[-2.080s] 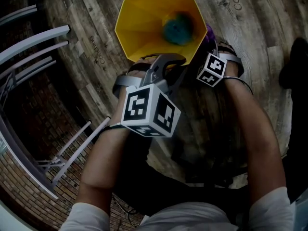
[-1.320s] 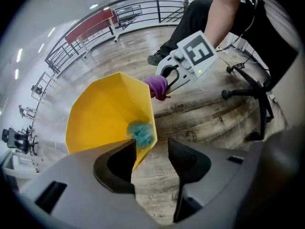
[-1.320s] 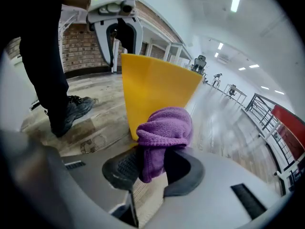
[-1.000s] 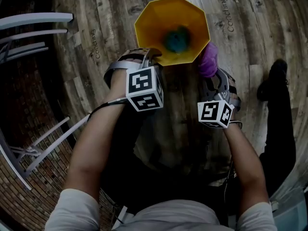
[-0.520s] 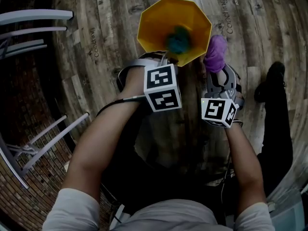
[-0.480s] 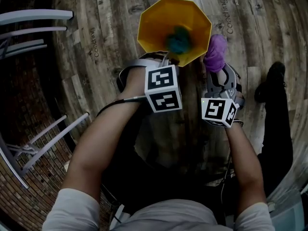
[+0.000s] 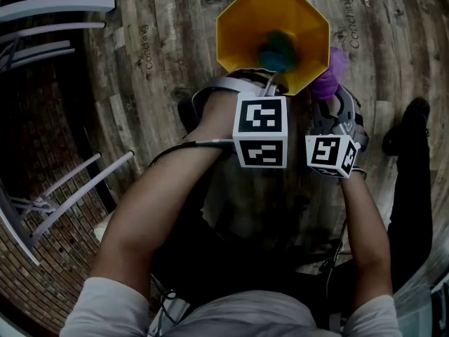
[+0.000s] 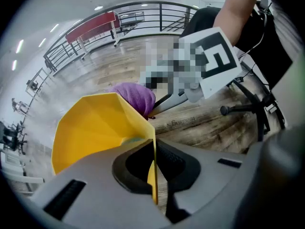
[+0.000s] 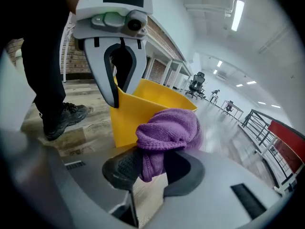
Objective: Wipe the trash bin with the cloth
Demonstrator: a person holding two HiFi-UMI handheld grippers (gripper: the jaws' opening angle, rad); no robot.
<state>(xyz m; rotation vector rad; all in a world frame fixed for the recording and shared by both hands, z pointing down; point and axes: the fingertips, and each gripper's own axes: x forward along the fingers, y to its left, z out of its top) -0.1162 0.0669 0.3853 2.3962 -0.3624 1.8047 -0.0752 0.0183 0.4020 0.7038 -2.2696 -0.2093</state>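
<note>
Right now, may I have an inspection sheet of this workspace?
Surface: wooden plank floor; the bin stands on it.
Job's things: yellow trash bin; purple cloth beside its rim.
Clutter: a blurred teal thing inside the bin.
Tongs: left tongs have just closed on the bin's wall; right tongs shut on the cloth.
Cables: black cable along the left forearm.
Surroundings: metal railing, brick wall, office chair's base.

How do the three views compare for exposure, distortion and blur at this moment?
Head view: dim, dark at the edges, floor planks bowed, only the trash bin vivid. Left gripper view: bright, fisheye, railing curved, black corners. Right gripper view: bright, ceiling light glaring, cloth sharp.
</note>
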